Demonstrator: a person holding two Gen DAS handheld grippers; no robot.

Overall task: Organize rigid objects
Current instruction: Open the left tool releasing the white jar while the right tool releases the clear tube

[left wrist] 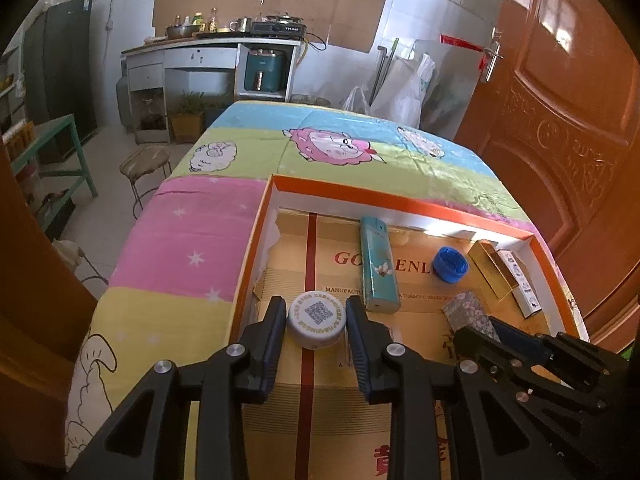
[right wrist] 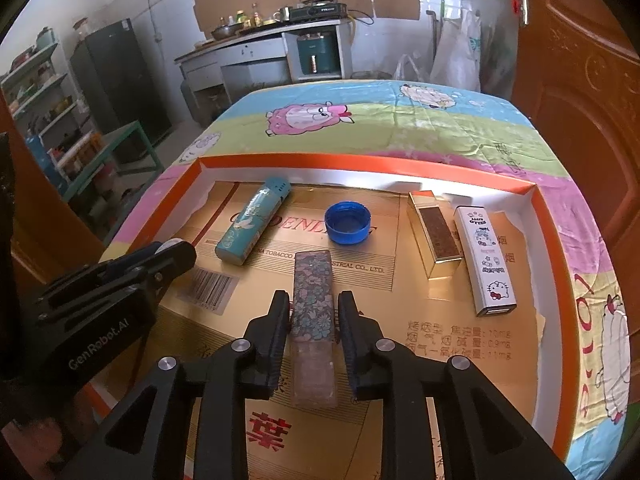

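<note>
The left gripper (left wrist: 316,322) reaches down and forward into the box, its fingers parted about a cap's breadth with a white cap (left wrist: 316,319) sitting between them; the pads look to be touching its sides, though I can't say how firmly. The right gripper (right wrist: 313,318) comes in low beside it, its fingers closed partway against the sides of a floral case (right wrist: 312,300) that lies lengthwise between them, its near end pale and blurred. Just ahead of the left gripper and slightly to its right lies a teal lighter (left wrist: 378,265); ahead of the right one sits a blue cap (right wrist: 347,222), open side up, and off to that gripper's right a gold box (right wrist: 434,236) and a white lighter (right wrist: 485,260) lie side by side. From the right camera the white cap is mostly hidden behind the other tool. Everything rests on a gold printed cardboard sheet (right wrist: 440,320) lining an orange-rimmed box (right wrist: 360,160), which sits on a cartoon-sheep cloth (left wrist: 180,240). Beyond are a kitchen counter (left wrist: 208,44) with pots and a brown door (left wrist: 560,120) to the right.
</note>
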